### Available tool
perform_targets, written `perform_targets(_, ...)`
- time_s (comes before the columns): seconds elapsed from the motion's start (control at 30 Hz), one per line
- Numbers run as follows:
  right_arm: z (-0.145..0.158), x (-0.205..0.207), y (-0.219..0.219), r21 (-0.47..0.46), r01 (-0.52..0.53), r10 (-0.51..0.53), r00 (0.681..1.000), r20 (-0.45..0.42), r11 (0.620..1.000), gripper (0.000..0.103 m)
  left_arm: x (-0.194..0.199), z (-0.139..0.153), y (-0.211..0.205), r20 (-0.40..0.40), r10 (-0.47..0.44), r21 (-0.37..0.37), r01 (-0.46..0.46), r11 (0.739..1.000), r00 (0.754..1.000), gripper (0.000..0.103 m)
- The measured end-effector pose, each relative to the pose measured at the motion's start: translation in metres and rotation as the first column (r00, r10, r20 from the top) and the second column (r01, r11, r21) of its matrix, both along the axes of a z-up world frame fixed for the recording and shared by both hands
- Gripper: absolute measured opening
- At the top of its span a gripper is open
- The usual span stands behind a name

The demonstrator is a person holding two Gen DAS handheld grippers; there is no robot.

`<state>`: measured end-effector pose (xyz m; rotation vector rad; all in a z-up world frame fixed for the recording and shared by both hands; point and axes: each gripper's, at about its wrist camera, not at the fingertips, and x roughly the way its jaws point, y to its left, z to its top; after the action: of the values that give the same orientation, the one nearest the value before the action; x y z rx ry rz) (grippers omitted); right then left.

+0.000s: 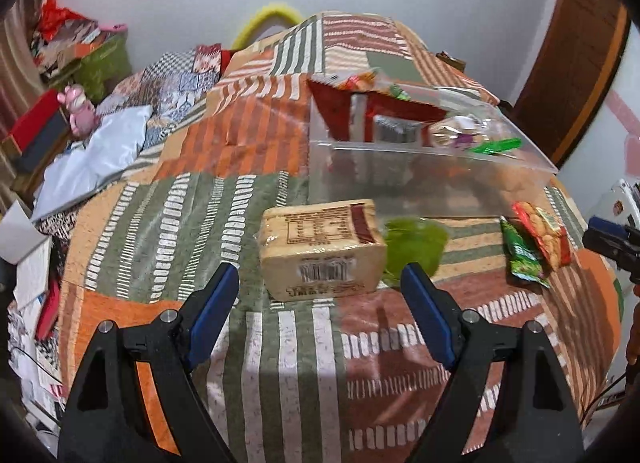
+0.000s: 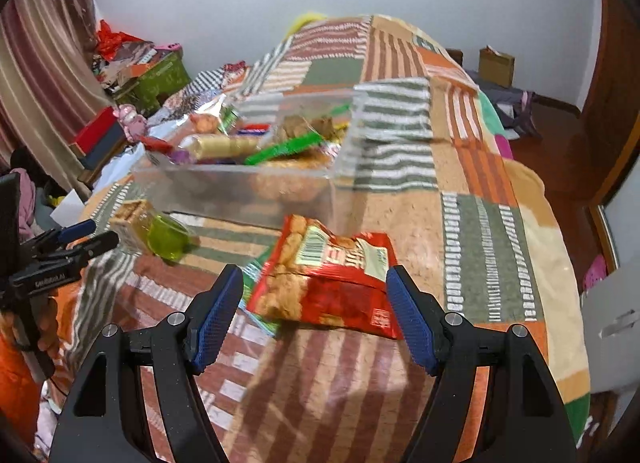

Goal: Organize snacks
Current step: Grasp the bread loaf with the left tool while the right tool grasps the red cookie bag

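A tan biscuit pack [image 1: 320, 249] lies on the patchwork bedspread [image 1: 192, 199], with a green jelly cup [image 1: 416, 243] to its right. My left gripper [image 1: 320, 287] is open, its fingers either side of the pack and just short of it. A clear plastic box [image 1: 420, 179] holding several snacks stands beyond. My right gripper [image 2: 316, 311] is open around a red snack bag [image 2: 328, 287] that lies on a green packet [image 2: 260, 275]. The same bag [image 1: 544, 231] and green packet [image 1: 522, 255] show at the right in the left wrist view. The box [image 2: 248, 187], pack [image 2: 128, 223] and cup [image 2: 168, 239] also show in the right wrist view.
Clutter lies left of the bed: a pink toy [image 1: 80, 111], white plastic bag [image 1: 92, 159], green box [image 1: 104, 63], red box [image 1: 34, 127]. A wooden door [image 1: 576, 55] is at the right. The left gripper [image 2: 86, 239] appears at the left in the right wrist view.
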<state>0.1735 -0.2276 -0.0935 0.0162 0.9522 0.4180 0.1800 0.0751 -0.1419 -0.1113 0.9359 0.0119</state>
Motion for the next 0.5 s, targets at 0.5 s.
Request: perform_targets(0.5, -0.042, 0.031, 0.012, -0.017, 0.022, -0.023, 0.995, -0.093, 1.0, 0.091, 0.022, -0.013, -0.002, 0.065, 0.002, -0.012, -0.001, 1.0, 0.998, 0.074)
